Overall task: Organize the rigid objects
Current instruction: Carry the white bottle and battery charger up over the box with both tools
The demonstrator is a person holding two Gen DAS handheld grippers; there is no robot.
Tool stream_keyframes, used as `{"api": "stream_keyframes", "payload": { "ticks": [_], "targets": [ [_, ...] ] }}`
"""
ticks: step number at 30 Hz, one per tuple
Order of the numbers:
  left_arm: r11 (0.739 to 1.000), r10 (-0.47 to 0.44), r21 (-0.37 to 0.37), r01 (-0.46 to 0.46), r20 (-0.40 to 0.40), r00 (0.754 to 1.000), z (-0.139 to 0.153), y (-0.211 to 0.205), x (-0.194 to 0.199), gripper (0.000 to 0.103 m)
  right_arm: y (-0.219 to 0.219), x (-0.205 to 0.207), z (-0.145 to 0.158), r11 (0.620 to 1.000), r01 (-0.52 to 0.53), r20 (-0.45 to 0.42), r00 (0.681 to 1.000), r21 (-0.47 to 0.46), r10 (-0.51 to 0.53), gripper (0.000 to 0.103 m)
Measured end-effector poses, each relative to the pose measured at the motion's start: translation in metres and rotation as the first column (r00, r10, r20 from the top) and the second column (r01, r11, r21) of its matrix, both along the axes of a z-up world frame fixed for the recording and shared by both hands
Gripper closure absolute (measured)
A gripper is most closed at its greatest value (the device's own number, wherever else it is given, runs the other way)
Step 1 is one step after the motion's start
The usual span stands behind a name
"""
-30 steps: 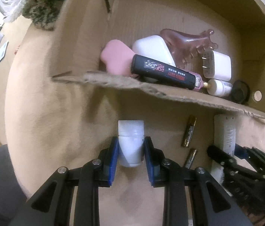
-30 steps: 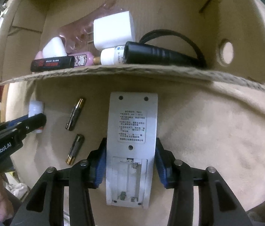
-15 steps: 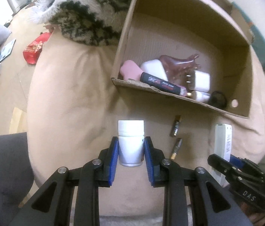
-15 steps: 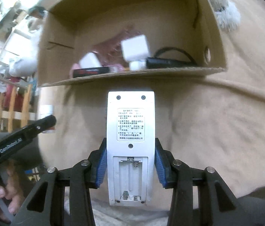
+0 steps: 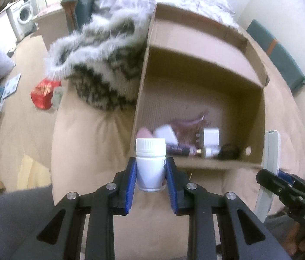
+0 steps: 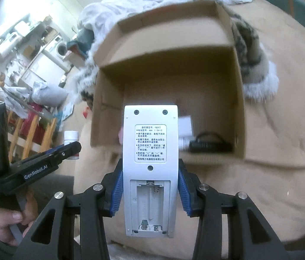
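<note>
My left gripper (image 5: 150,171) is shut on a small white bottle (image 5: 150,162) with a ribbed cap, held upright above the beige cushion. My right gripper (image 6: 150,186) is shut on a white remote (image 6: 150,158), back side up, its battery bay uncovered and without batteries. Both hang in front of an open cardboard box (image 5: 204,82) lying on its side. Inside the box lie a pink clip (image 5: 187,123), a white charger (image 5: 211,136), a dark tube (image 5: 178,149) and a black cable (image 6: 210,145). The left gripper and bottle (image 6: 71,138) show at the left of the right wrist view.
A furry patterned blanket (image 5: 100,65) lies left of the box on the beige cushion (image 5: 87,143). A red packet (image 5: 44,93) lies on the floor. A washing machine (image 5: 23,19) stands far back. A person's hand (image 6: 7,221) holds the left gripper's handle.
Both grippers have risen well above the cushion with the bottle and the remote. The box now looks smaller and farther below, and the two batteries have dropped out of sight.
</note>
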State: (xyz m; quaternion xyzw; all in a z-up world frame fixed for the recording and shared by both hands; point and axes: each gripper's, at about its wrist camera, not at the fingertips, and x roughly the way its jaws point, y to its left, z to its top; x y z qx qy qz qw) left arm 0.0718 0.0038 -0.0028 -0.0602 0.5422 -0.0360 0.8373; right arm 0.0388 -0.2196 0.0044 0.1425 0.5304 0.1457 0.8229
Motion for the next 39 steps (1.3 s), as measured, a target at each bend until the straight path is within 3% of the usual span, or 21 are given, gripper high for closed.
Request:
{"api": "stream_keyframes", "payload": {
  "ticks": [7, 17, 22, 26, 29, 34, 39],
  "targets": [
    [1.0, -0.015, 0.019, 0.015, 0.032, 0.999, 0.01, -0.011, 0.035, 0.079, -0.001, 0.033, 0.013, 1.0, -0.003, 0.044, 0.999, 0.005, 0.002, 0.057],
    [0.997, -0.063, 0.037, 0.062, 0.013, 0.998, -0.008, -0.033, 0.072, 0.079, -0.006, 0.078, -0.008, 0.999, 0.038, 0.099, 0.994, 0.028, -0.041, 0.057],
    [0.997, -0.074, 0.039, 0.073, 0.012, 0.997, -0.024, -0.041, 0.084, 0.079, -0.015, 0.087, -0.046, 0.996, 0.072, 0.031, 0.997, 0.052, -0.074, 0.057],
    [0.996, -0.08, 0.028, 0.08, 0.007, 0.997, -0.044, -0.043, 0.088, 0.079, -0.013, 0.096, -0.062, 0.998, 0.066, -0.004, 0.998, 0.016, -0.066, 0.057],
    [0.997, -0.074, 0.012, 0.074, -0.009, 0.997, -0.05, -0.044, 0.09, 0.079, -0.011, 0.098, -0.068, 0.998, 0.069, -0.017, 0.997, 0.002, -0.069, 0.057],
    [0.995, -0.087, 0.048, 0.084, 0.047, 0.995, -0.044, -0.045, 0.09, 0.079, -0.007, 0.1, -0.071, 0.998, 0.063, -0.017, 0.998, -0.018, -0.064, 0.057],
    [0.993, -0.108, 0.046, 0.106, 0.031, 0.994, -0.055, -0.05, 0.089, 0.079, -0.002, 0.104, -0.076, 0.996, 0.062, -0.032, 0.997, -0.057, -0.063, 0.057]
  ]
}}
